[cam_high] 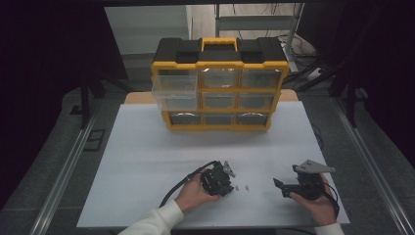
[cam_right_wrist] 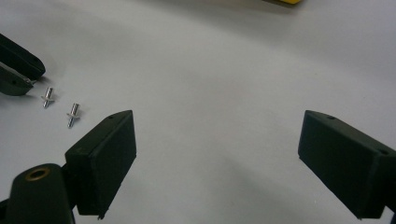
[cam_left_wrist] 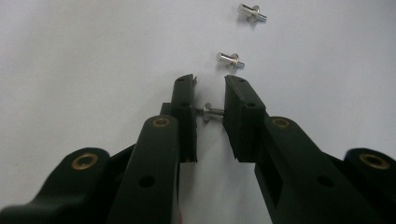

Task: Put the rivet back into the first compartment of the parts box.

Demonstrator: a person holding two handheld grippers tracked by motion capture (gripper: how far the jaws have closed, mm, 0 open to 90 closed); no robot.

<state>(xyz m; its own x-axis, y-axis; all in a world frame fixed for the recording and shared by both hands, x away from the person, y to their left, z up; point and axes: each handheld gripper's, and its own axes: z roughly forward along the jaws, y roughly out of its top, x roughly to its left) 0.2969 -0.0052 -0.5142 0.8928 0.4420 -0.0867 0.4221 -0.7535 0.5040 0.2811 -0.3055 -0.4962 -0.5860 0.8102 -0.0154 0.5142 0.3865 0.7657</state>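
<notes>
Three small silver shelf pins lie near the front of the white table. My left gripper (cam_left_wrist: 210, 79) is shut on one pin (cam_left_wrist: 212, 112), which spans crosswise between its black jaws just above the sheet. The other two pins (cam_left_wrist: 229, 59) (cam_left_wrist: 251, 12) lie loose just beyond the tips. From above, the left gripper (cam_high: 230, 188) points right at those two pins (cam_high: 238, 187) (cam_high: 247, 186). My right gripper (cam_right_wrist: 217, 116) stands wide open with nothing between its jaws, to the right of the pins (cam_right_wrist: 73, 114) (cam_right_wrist: 47, 97). It is held low over the table (cam_high: 286, 176).
A yellow and black drawer organizer (cam_high: 220, 88) stands at the back of the white sheet (cam_high: 147, 156). Its top left clear drawer (cam_high: 173, 92) is pulled out. A black cable (cam_high: 183, 183) trails from the left gripper. Dark stands and floor surround the table.
</notes>
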